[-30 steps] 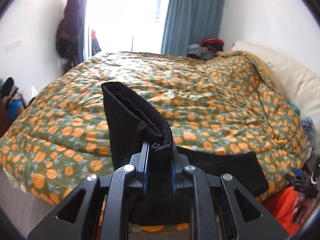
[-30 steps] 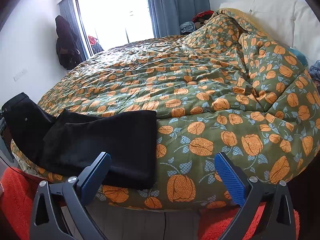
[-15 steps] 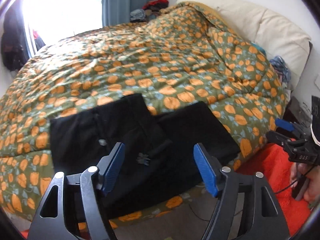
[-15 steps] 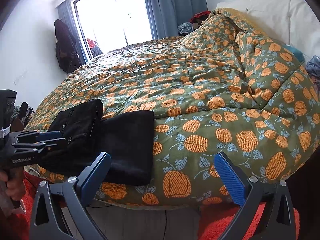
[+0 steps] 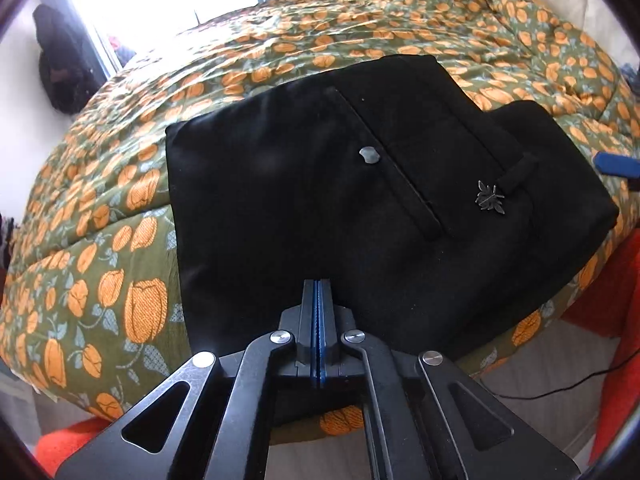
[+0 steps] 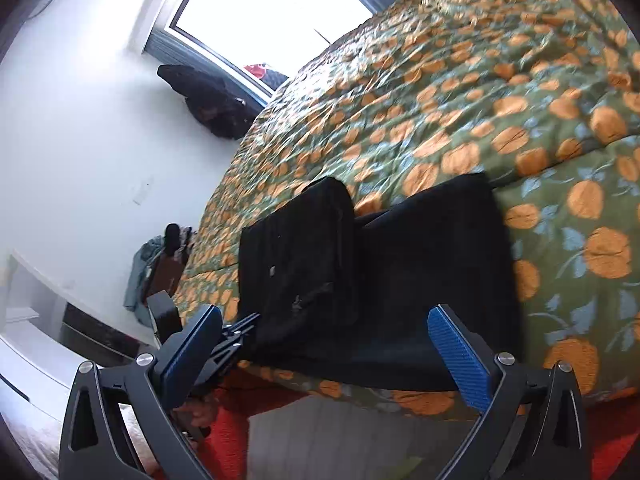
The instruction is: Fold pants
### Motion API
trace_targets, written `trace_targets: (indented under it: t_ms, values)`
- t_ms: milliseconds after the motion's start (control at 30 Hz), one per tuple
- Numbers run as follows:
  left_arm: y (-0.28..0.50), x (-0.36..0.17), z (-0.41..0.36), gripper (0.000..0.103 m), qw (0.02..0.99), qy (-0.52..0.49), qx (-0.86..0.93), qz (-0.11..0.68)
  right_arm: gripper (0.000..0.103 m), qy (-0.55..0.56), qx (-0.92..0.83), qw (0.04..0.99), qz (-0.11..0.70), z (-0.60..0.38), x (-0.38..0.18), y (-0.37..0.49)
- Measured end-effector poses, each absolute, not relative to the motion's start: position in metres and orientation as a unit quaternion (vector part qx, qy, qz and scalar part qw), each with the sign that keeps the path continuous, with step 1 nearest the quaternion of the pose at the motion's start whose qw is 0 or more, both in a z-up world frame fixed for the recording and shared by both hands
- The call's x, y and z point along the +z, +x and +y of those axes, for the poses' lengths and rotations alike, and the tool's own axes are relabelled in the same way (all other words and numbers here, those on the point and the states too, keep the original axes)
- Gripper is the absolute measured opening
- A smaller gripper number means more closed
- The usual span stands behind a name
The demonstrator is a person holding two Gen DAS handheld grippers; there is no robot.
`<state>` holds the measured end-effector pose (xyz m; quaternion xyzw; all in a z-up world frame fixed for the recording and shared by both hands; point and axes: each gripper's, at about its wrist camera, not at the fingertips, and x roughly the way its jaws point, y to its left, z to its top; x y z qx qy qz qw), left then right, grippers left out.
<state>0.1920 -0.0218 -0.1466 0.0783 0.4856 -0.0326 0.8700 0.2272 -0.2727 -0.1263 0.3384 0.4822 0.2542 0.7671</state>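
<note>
Black pants [image 5: 360, 208] lie folded at the near edge of the bed, the waist part with a button and a leaf-shaped pin on top. They also show in the right wrist view [image 6: 380, 272]. My left gripper [image 5: 319, 292] is shut with nothing between its jaws, its tips at the pants' near edge. My right gripper [image 6: 324, 344] is open and empty, just in front of the pants' near edge. The left gripper [image 6: 236, 338] shows at lower left there, and a blue right fingertip [image 5: 616, 164] shows at the right edge of the left wrist view.
A green quilt with orange flowers [image 5: 460, 36] covers the bed [image 6: 500, 100]. An orange-red rug [image 6: 608, 448] and grey floor lie below the bed edge. A window [image 6: 272, 8] and dark hanging clothes [image 6: 212, 100] stand beyond. A cable [image 5: 560, 384] runs on the floor.
The left gripper let go of the pants' waist, laid over the folded legs, then shut empty at the near edge. The right gripper stayed open, tilted and moved close to the pants.
</note>
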Motion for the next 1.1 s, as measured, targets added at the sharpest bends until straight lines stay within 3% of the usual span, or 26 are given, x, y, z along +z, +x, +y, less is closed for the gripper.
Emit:
trace_targets:
  t_ms: [133,267,500,533,567,600,633,800,867,1100]
  values:
    - [0.190,-0.146,-0.010,0.000,0.872,0.045,-0.045,0.486,0.092,0.363,0.227,0.710,0.560,-0.249,-0.174,0.267]
    - [0.191,-0.146,-0.010,0.000,0.875,0.050,-0.045,0.480,0.091,0.378,0.267,0.667,0.584,-0.229,-0.194,0.285]
    - [0.196,-0.147,-0.007,0.000,0.877,0.044,-0.046,0.477,0.083,0.273,0.283,0.674,0.625,-0.188,-0.189,0.298]
    - [0.195,-0.147,-0.007,0.000,0.877,0.044,-0.044,0.476,0.079,0.247,0.284,0.681,0.629,-0.181,-0.188,0.298]
    - [0.195,-0.147,-0.007,0.000,0.879,0.046,-0.039,0.474,0.069,0.221,0.282,0.689,0.631,-0.176,-0.187,0.298]
    - [0.195,-0.146,-0.006,0.005,0.880,0.048,-0.032,0.472,0.059,0.193,0.270,0.701,0.631,-0.172,-0.186,0.297]
    - [0.194,-0.145,-0.004,0.007,0.880,0.045,-0.027,0.471,0.041,0.177,0.259,0.711,0.629,-0.171,-0.184,0.297]
    - [0.182,-0.114,0.025,0.058,0.893,-0.028,-0.008,0.448,0.028,0.178,0.272,0.746,0.582,-0.172,-0.147,0.284]
    - [0.174,-0.099,0.038,0.064,0.906,-0.047,0.000,0.421,0.027,0.190,0.279,0.758,0.558,-0.182,-0.129,0.275]
    - [0.169,-0.095,0.050,0.064,0.909,-0.060,0.015,0.413,0.025,0.193,0.244,0.792,0.526,-0.235,-0.100,0.245]
